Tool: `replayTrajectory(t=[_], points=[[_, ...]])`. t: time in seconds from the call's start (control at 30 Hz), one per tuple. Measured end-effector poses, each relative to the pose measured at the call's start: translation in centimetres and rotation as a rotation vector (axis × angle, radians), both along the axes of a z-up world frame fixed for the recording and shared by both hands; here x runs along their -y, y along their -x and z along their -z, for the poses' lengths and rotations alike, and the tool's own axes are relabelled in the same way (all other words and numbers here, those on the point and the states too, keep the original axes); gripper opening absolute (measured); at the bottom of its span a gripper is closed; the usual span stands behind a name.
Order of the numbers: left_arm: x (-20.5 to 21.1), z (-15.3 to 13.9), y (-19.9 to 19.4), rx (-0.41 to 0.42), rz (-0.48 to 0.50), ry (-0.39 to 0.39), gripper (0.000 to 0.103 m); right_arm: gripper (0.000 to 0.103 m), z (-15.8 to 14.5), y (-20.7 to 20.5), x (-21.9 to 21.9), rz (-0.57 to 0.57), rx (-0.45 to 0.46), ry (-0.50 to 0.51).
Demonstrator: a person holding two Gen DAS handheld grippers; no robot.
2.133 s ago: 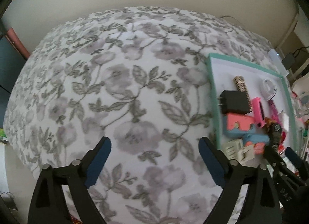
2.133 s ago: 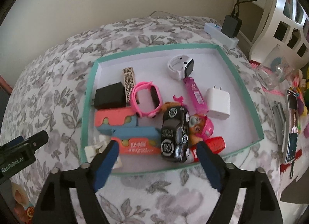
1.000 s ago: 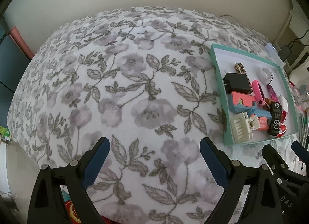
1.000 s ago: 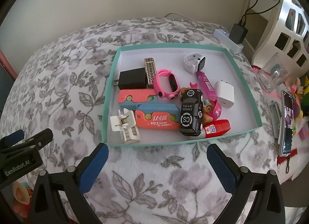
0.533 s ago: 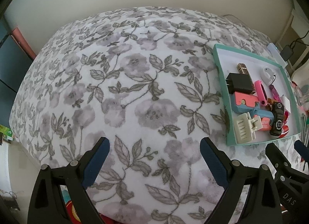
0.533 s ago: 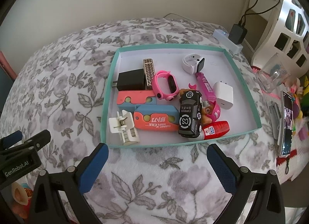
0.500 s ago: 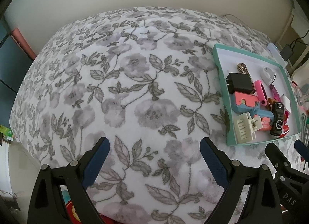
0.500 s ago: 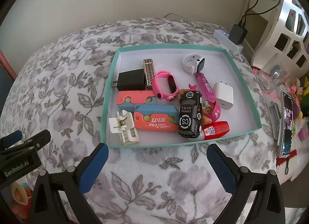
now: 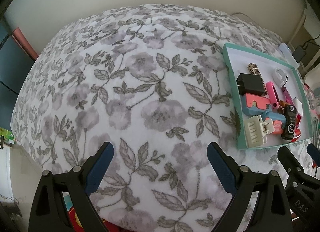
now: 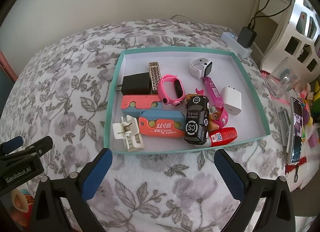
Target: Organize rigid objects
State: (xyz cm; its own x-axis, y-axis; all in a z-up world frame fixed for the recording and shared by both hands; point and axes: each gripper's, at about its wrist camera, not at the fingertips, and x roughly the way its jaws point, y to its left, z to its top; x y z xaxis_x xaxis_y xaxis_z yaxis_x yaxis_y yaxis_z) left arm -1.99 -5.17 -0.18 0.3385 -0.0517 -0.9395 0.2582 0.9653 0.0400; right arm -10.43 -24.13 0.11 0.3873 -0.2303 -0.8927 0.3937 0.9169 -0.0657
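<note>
While both claws hang empty with blue pads spread apart, we note the left claw (image 9: 160, 164) over the floral grey-and-white bedspread (image 9: 124, 92) and the right claw (image 10: 163, 169) just short of the near edge of the shallow teal-rimmed cardboard tray (image 10: 118, 76). Within the tray lie a black toy car (image 10: 197, 120), a pink plastic wristwatch (image 10: 171, 90), a black charger block (image 10: 136, 86) and a white hair clip (image 10: 128, 134) in its near left corner.
</note>
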Motion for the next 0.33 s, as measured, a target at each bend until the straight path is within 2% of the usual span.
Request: replayTrajectory(t=[0.33], points=[[-0.55, 0.13, -0.19, -0.013, -0.027, 0.004, 0.095, 0.103, 0.06, 0.04, 0.38, -0.003, -0.003, 0.000]])
